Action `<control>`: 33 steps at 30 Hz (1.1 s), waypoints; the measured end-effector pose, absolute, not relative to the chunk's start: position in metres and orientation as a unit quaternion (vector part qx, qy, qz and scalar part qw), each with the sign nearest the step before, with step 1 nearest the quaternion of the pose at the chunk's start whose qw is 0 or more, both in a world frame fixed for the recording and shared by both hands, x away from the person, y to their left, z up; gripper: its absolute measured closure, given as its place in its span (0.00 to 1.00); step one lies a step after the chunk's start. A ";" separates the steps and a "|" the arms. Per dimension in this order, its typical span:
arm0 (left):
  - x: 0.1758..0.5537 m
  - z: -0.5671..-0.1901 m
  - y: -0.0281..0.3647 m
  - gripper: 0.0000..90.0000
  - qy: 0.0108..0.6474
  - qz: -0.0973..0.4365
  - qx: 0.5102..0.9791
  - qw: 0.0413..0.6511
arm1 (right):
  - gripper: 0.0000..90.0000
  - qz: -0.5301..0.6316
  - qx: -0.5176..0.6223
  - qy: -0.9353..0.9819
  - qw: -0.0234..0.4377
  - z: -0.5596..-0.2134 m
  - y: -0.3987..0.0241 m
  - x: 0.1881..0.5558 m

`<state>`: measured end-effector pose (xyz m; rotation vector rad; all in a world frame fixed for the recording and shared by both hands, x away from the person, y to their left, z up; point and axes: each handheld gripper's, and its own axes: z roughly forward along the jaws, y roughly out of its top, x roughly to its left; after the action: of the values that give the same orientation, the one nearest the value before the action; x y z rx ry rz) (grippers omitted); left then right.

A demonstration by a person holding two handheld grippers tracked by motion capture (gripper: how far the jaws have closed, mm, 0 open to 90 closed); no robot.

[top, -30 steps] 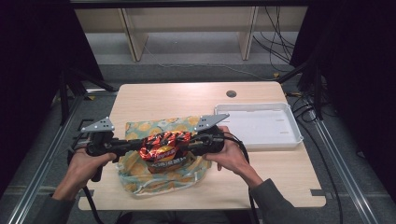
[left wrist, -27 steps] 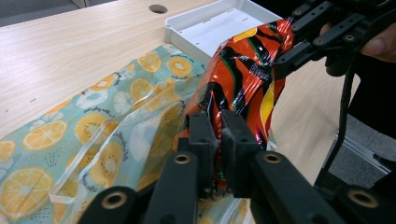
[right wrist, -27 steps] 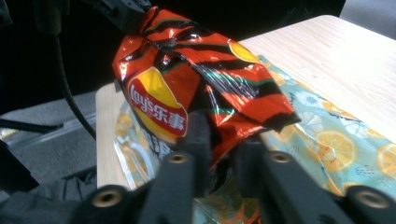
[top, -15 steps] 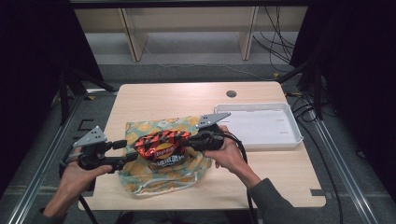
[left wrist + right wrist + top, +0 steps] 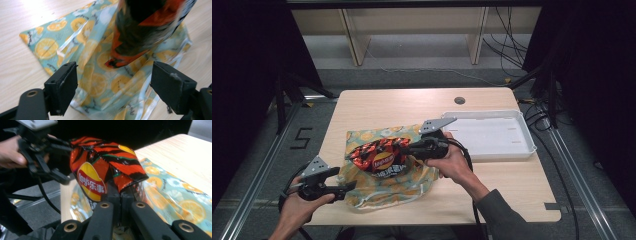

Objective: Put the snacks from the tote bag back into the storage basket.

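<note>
While a pale wooden worktop carries the work, dark curtains flank it, a grey floor and shelf legs lie beyond, and a white tray sits on its right part. A red and black crisp bag hangs above a fruit-printed plastic bag that lies flat on the wood. Its long axis runs roughly across the worktop in the high view, one end toward the right tool, the other toward the left edge. The right tool is clamped on the crisp bag's end, its jaws pressed together over the foil. The left tool, well apart at the near left edge, has just been opening; its jaws stand wide with nothing pinched, the printed bag beyond them.
</note>
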<state>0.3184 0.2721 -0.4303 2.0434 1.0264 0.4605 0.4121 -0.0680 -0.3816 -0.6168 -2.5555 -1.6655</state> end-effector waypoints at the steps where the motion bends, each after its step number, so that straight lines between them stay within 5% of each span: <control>1: 0.318 -0.432 0.272 0.23 0.407 0.181 0.805 0.392 | 1.00 -0.541 -0.192 -0.819 0.015 -0.381 -0.067 0.413; 22: 0.313 -0.445 0.289 0.24 0.381 0.224 0.830 0.341 | 1.00 -0.583 -0.160 -0.797 0.018 -0.310 -0.052 0.402; 25: 0.316 -0.444 0.292 0.23 0.364 0.230 0.840 0.330 | 1.00 -0.593 -0.155 -0.790 0.018 -0.294 -0.056 0.401; 27: 0.310 -0.447 0.287 0.23 0.425 0.222 0.806 0.347 | 1.00 -0.595 -0.153 -0.789 0.002 -0.284 -0.063 0.400; 33: 0.312 -0.445 0.294 0.22 0.392 0.228 0.825 0.337 | 1.00 -0.599 -0.170 -0.782 -0.021 -0.259 -0.092 0.405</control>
<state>0.3115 0.2944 -0.4450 2.1504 1.0204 0.5949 0.4048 -0.0921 -0.2591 -0.5414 -2.4924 -1.9069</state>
